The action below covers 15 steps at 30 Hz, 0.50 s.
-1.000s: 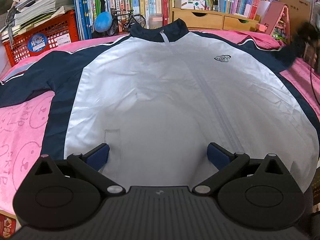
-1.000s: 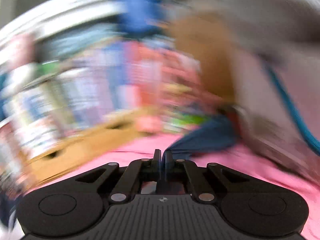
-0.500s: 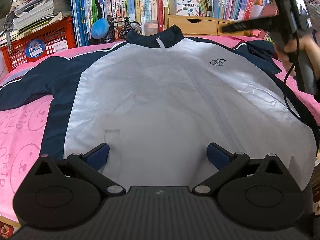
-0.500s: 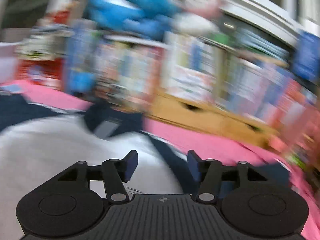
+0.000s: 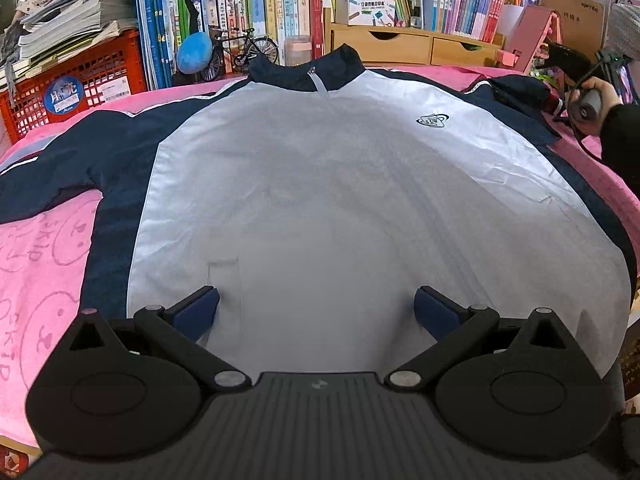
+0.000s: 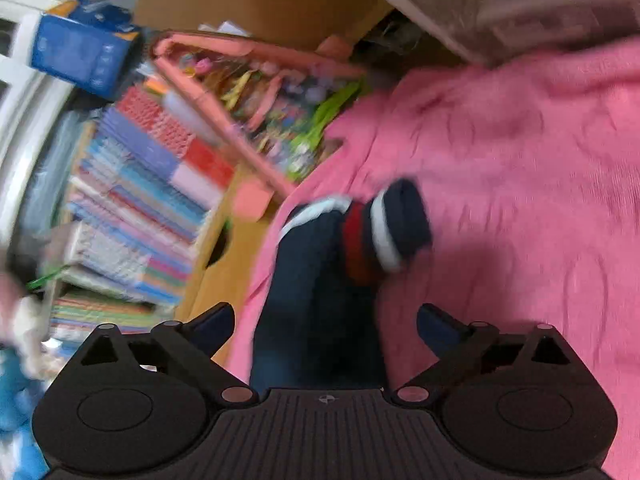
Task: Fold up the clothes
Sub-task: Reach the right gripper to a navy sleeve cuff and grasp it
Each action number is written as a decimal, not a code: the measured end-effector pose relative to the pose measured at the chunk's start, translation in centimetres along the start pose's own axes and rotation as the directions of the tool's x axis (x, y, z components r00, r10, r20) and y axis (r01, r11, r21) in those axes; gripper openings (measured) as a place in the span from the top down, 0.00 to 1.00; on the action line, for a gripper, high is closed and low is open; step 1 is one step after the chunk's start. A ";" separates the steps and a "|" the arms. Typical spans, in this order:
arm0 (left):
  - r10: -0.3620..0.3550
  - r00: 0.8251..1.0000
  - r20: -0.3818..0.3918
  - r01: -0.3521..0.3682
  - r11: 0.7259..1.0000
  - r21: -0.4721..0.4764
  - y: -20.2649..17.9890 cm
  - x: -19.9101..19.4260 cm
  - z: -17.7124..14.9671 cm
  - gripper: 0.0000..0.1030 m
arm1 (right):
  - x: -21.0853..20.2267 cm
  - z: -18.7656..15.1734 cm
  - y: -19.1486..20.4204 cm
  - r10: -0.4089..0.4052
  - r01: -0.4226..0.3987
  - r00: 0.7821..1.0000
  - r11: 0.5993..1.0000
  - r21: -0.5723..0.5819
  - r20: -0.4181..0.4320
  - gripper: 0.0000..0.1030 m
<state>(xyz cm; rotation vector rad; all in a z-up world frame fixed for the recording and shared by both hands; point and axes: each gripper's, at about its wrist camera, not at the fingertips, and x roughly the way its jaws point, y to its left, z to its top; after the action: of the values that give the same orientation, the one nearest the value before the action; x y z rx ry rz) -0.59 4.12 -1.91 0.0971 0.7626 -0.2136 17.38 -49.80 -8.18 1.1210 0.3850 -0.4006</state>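
Observation:
A navy and white zip-up jacket (image 5: 340,200) lies spread face up on a pink towel (image 5: 40,264), collar toward the bookshelf. My left gripper (image 5: 316,308) hovers open over its lower hem, nothing between the fingers. In the left wrist view a hand holds the right gripper (image 5: 568,60) at the far right, by the jacket's right sleeve. In the right wrist view the right gripper (image 6: 326,326) is open above that navy sleeve (image 6: 316,292), whose striped red, white and navy cuff (image 6: 384,228) lies on the pink towel (image 6: 520,200). The view is tilted and blurred.
Behind the bed stand a row of books (image 5: 280,4), a red crate (image 5: 68,92) stacked with papers, a small bicycle model (image 5: 244,50), a blue ball (image 5: 194,52) and wooden drawers (image 5: 408,44). A pink toy house (image 6: 256,120) sits near the sleeve's cuff.
The right gripper has opened from shut, swung around and come down over the right sleeve by the cuff. The left gripper stayed open over the hem.

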 end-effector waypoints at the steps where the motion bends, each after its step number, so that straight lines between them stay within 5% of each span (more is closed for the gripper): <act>1: 0.001 1.000 -0.003 -0.001 1.000 0.000 0.0 0.1 0.1 0.00 | 0.9 0.2 0.6 -0.008 0.007 1.000 0.998 -0.061 -0.007 0.10; 2: 0.000 1.000 -0.004 0.000 1.000 0.001 0.0 0.1 0.1 0.00 | 1.7 0.3 1.2 -0.018 0.016 1.000 0.993 -0.113 -0.014 0.21; 3: -0.001 1.000 -0.006 0.001 1.000 0.001 0.0 0.2 0.2 0.00 | 2.3 0.3 1.3 -0.035 0.032 0.999 0.991 -0.134 -0.025 0.55; 4: -0.001 1.000 -0.007 0.001 1.000 0.002 0.1 0.2 0.2 0.00 | 2.6 0.2 1.6 -0.045 0.039 0.998 0.989 -0.146 -0.037 0.73; 7: -0.006 1.000 -0.007 0.006 1.000 0.005 0.1 0.3 0.3 0.00 | 0.6 -1.7 5.1 0.018 -0.018 1.000 0.958 -0.286 -0.005 0.85; 11: -0.010 1.000 0.006 0.010 1.000 0.005 0.2 0.4 0.1 0.00 | -2.1 -4.2 9.8 0.107 -0.084 0.994 0.881 -0.465 0.024 0.88; 14: -0.012 1.000 0.013 0.012 1.000 0.003 0.2 0.3 0.0 0.00 | -4.2 -6.6 13.5 0.183 -0.133 0.983 0.790 -0.599 0.023 0.88; 15: -0.014 1.000 0.015 0.014 1.000 0.001 0.2 0.3 0.0 0.00 | -5.4 -9.1 15.6 0.233 -0.183 0.972 0.719 -0.671 -0.016 0.88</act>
<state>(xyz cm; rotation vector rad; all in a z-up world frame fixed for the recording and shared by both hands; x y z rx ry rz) -0.31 4.30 -2.08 0.0911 0.7486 -0.2274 19.50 -34.90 3.15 0.4241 0.2971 -0.0736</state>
